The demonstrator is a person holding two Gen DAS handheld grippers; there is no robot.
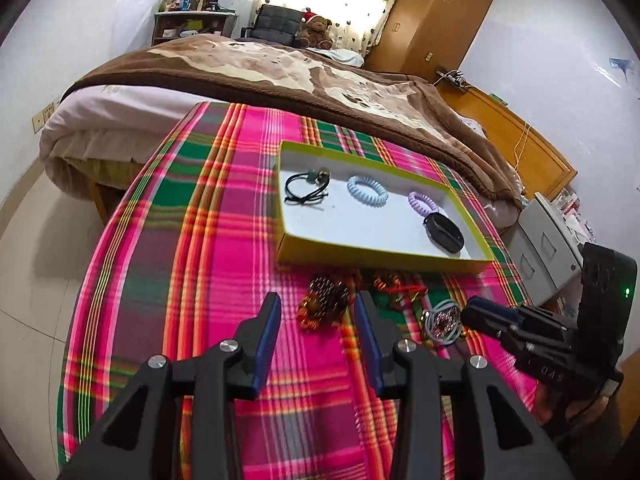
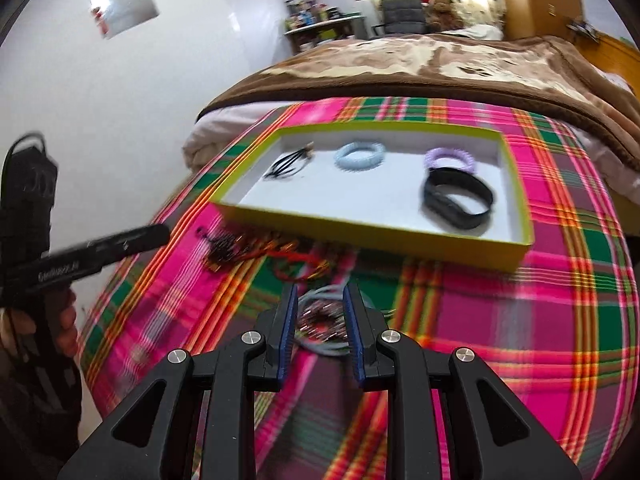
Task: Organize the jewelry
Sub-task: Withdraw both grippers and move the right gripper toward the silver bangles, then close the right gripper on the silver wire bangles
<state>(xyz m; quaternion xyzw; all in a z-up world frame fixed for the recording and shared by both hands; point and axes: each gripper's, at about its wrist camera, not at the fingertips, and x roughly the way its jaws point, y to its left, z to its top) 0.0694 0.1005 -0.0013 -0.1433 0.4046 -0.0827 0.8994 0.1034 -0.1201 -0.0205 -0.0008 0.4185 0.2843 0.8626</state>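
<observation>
A yellow-green tray (image 1: 384,254) (image 2: 360,232) with a white floor holds a black cord tie (image 1: 306,188), a light blue spiral tie (image 1: 367,192), a lilac spiral tie (image 1: 426,202) and a black band (image 1: 444,230). In front of it on the plaid cloth lie a brown beaded bracelet (image 1: 326,300), red cord bracelets (image 1: 394,286) (image 2: 296,260) and a grey-blue hair tie with a beaded piece (image 1: 442,322) (image 2: 320,320). My left gripper (image 1: 318,300) is open, with the beaded bracelet framed between its fingers. My right gripper (image 2: 321,288) is open just over the grey-blue tie.
The plaid cloth (image 1: 224,240) covers a table set against a bed with a brown blanket (image 1: 280,68). A grey drawer cabinet (image 1: 548,248) stands at the right. Pale floor (image 1: 36,216) lies beyond the table's left edge. A hand (image 2: 66,320) holds the left gripper.
</observation>
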